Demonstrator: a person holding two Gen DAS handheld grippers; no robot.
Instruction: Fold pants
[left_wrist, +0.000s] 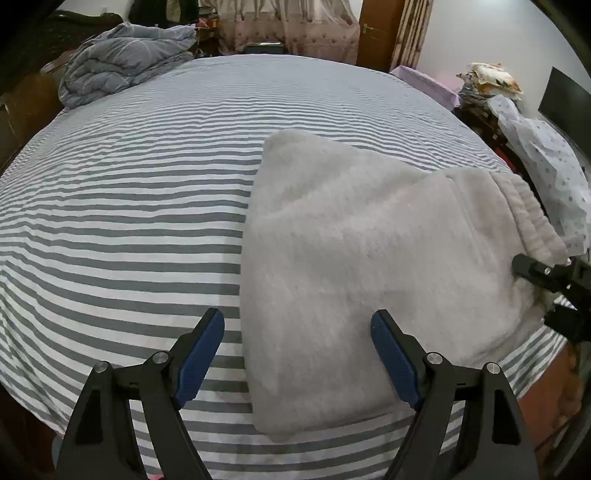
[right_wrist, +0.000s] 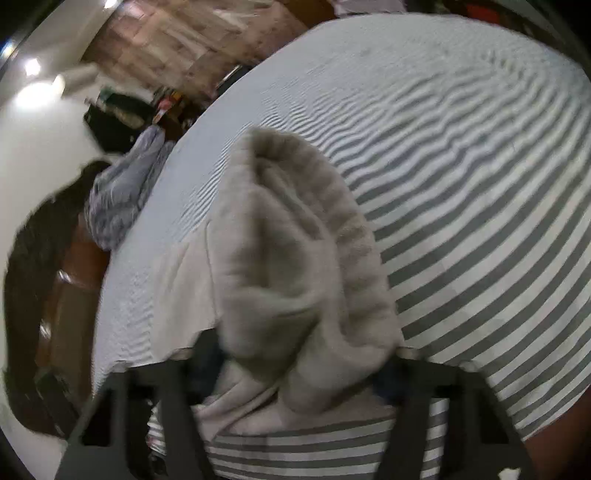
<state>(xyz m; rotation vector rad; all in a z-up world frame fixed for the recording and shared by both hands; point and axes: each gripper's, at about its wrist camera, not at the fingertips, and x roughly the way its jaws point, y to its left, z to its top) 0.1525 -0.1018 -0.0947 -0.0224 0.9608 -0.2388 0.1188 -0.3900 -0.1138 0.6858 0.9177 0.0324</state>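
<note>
Fluffy white pants (left_wrist: 351, 251) lie folded on the grey-and-white striped bed sheet (left_wrist: 129, 221), at the right side of the bed. Their ribbed waistband (left_wrist: 528, 218) is lifted at the far right. My left gripper (left_wrist: 297, 350) is open and empty, hovering over the near left edge of the pants. My right gripper (left_wrist: 546, 277) comes in from the right and holds the waistband end. In the blurred right wrist view the waistband (right_wrist: 295, 258) bunches between the fingers of the right gripper (right_wrist: 299, 365), which is shut on it.
A crumpled blue-grey duvet (left_wrist: 125, 62) lies at the bed's far left corner. Piled cloth and bags (left_wrist: 535, 147) stand beside the bed on the right. A curtain and a wooden door are behind the bed.
</note>
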